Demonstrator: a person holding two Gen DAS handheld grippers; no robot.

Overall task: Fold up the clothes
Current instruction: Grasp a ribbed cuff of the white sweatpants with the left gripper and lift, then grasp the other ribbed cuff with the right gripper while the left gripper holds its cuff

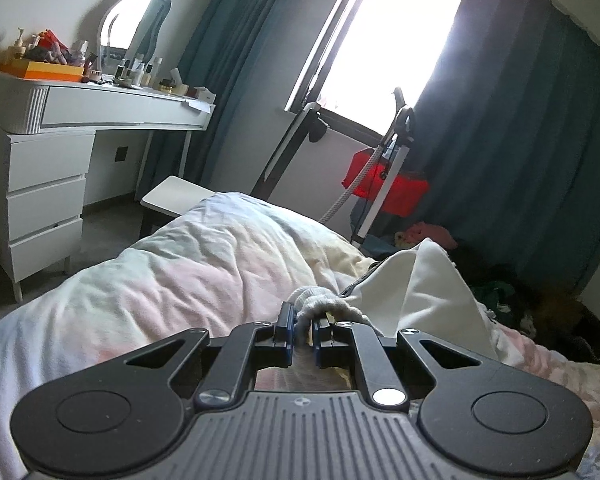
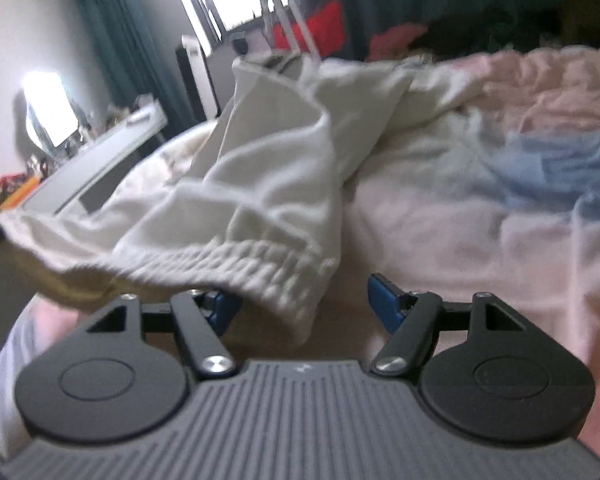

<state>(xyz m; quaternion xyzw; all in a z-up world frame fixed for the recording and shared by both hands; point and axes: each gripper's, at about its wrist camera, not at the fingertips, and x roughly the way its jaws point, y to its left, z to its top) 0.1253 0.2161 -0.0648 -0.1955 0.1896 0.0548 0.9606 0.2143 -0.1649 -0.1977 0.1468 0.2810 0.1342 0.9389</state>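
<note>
The left gripper (image 1: 303, 330) is clamped on the ribbed hem of a white garment (image 1: 416, 292), its blue-padded fingers pinched together on the bunched cloth above a pink and white duvet (image 1: 172, 280); the rest of the garment rises in a peak just to the right. The right gripper (image 2: 300, 306) stands with its fingers wide apart, holding nothing; the garment's ribbed hem (image 2: 236, 264) drapes over its left finger, the cloth stretching away across the bed; this view is blurred.
</note>
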